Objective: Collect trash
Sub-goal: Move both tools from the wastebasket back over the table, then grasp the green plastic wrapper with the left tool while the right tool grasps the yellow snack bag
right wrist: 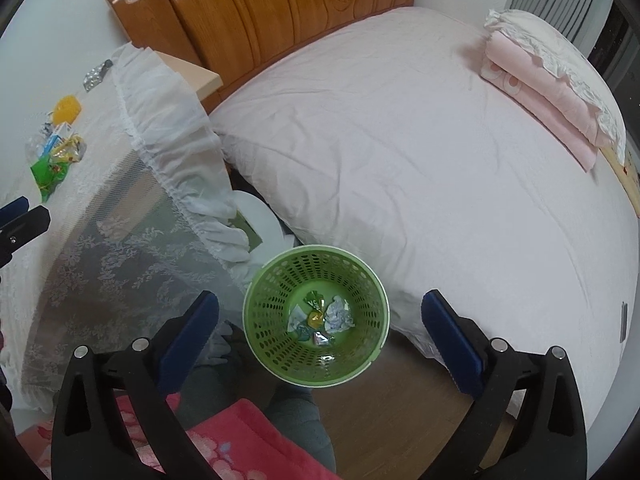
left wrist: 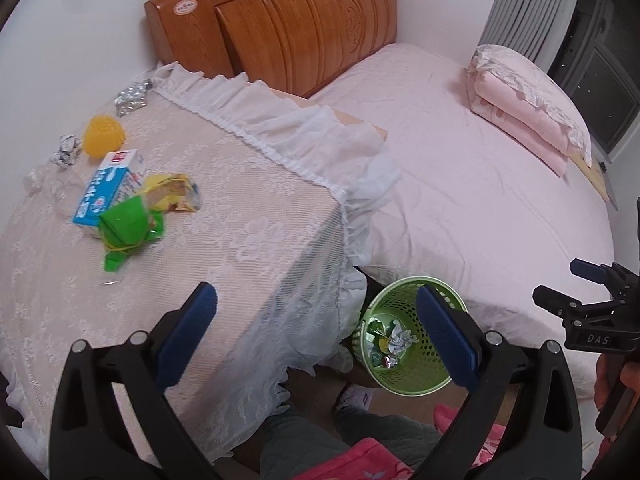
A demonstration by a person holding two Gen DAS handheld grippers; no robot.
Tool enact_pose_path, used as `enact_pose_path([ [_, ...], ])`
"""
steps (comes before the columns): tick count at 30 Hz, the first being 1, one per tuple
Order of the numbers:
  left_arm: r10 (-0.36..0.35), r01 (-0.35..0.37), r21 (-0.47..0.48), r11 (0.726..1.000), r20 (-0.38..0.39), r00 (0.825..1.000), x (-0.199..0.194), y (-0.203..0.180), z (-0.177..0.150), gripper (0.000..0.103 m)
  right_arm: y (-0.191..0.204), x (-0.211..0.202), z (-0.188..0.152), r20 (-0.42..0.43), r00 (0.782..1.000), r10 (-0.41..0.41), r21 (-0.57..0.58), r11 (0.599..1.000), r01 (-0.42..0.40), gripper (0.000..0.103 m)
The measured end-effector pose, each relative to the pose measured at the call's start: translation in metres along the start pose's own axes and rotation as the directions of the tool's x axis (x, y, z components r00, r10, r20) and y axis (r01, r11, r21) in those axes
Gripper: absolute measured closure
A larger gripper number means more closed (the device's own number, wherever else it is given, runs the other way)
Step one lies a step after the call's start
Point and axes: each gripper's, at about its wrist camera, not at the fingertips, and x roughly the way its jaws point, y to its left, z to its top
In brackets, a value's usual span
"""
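Note:
A green perforated bin (right wrist: 316, 316) stands on the floor between the lace-covered nightstand and the bed, with several wrappers and crumpled paper (right wrist: 338, 314) inside; it also shows in the left wrist view (left wrist: 404, 336). On the nightstand lie a blue-white milk carton (left wrist: 108, 186), a green wrapper (left wrist: 126, 228), a yellow snack packet (left wrist: 174, 194), a yellow cup (left wrist: 103, 136), a crumpled paper ball (left wrist: 66, 150) and a foil wrapper (left wrist: 130, 98). My left gripper (left wrist: 316, 332) is open and empty over the nightstand's near corner. My right gripper (right wrist: 320, 336) is open and empty above the bin.
The nightstand (left wrist: 224, 216) has a frilled lace cloth hanging over its sides. The bed (right wrist: 440, 160) with a pink sheet fills the right; folded pink bedding and a pillow (right wrist: 552, 88) lie on it. A wooden headboard (right wrist: 280, 12) stands behind. My knees are below the grippers.

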Motion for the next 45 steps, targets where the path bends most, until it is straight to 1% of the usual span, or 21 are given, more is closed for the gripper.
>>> enact_pose_path([
  [4,0.067,-0.065,-0.072,0.995,0.029,0.997,-0.016,0.043,0.002,0.008,0.032,-0.008,0.023,0.05,0.997,0.061,-0.044,0.997,-0.059,0.002],
  [8,0.127,-0.12,-0.147,0.982,0.037,0.991,-0.027,0.088,-0.004,0.008,0.067,-0.013,0.042,0.086,0.989,0.119,-0.092,0.989,-0.111,0.002],
  [14,0.174,-0.165,-0.219,0.962,0.023,0.985,-0.033,0.134,-0.015,0.008,0.116,-0.009,0.062,0.079,0.98,0.183,-0.166,0.972,-0.168,0.002],
  [18,0.18,-0.171,-0.244,0.955,0.014,0.984,-0.031,0.152,-0.018,0.008,0.138,-0.006,0.067,0.068,0.978,0.196,-0.205,0.963,-0.178,0.002],
  [22,0.157,-0.15,-0.266,0.952,0.004,0.988,-0.026,0.163,-0.018,0.008,0.157,0.0,0.073,0.049,0.977,0.208,-0.25,0.949,-0.19,0.002],
  [26,0.123,-0.119,-0.269,0.956,-0.003,0.992,-0.018,0.171,-0.017,0.008,0.183,0.01,0.079,0.034,0.976,0.213,-0.356,0.915,-0.188,0.002],
  [28,0.114,-0.111,-0.25,0.962,-0.004,0.993,-0.015,0.173,-0.016,0.008,0.203,0.017,0.085,0.03,0.973,0.228,-0.443,0.876,-0.191,0.002],
  [29,0.107,-0.106,-0.237,0.966,-0.007,0.994,-0.013,0.174,-0.016,0.008,0.213,0.021,0.089,0.028,0.97,0.241,-0.495,0.846,-0.196,0.002],
  [31,0.091,-0.091,-0.214,0.973,-0.008,0.996,-0.01,0.175,-0.015,0.008,0.233,0.03,0.095,0.021,0.965,0.261,-0.585,0.786,-0.2,0.002],
  [33,0.072,-0.073,-0.187,0.98,-0.01,0.997,-0.007,0.177,-0.014,0.008,0.257,0.043,0.103,0.0,0.962,0.273,-0.678,0.707,-0.201,0.003],
  [34,0.067,-0.068,-0.172,0.983,-0.009,0.998,-0.006,0.179,-0.014,0.008,0.267,0.049,0.106,-0.01,0.961,0.276,-0.71,0.675,-0.201,0.003],
  [35,0.064,-0.064,-0.153,0.986,-0.006,0.998,-0.006,0.18,-0.012,0.008,0.276,0.055,0.109,-0.029,0.959,0.28,-0.738,0.641,-0.21,0.006],
  [36,0.062,-0.062,-0.137,0.989,-0.003,0.998,-0.005,0.181,-0.011,0.008,0.288,0.065,0.115,-0.057,0.959,0.278,-0.772,0.596,-0.219,0.011],
  [38,0.06,-0.059,-0.101,0.993,0.0,0.998,-0.004,0.185,-0.008,0.008,0.304,0.081,0.123,-0.085,0.961,0.261,-0.809,0.545,-0.22,0.017],
  [42,0.046,-0.046,-0.031,0.998,0.003,0.999,-0.002,0.191,-0.004,0.008,0.325,0.107,0.132,-0.149,0.962,0.227,-0.853,0.462,-0.241,0.028],
  [43,0.043,-0.043,-0.01,0.999,0.003,0.999,-0.002,0.191,-0.003,0.008,0.328,0.11,0.133,-0.164,0.96,0.225,-0.858,0.449,-0.251,0.03],
  [45,0.033,-0.033,0.036,0.999,0.005,0.999,-0.002,0.192,-0.001,0.008,0.333,0.116,0.135,-0.2,0.954,0.225,-0.858,0.43,-0.281,0.04],
])
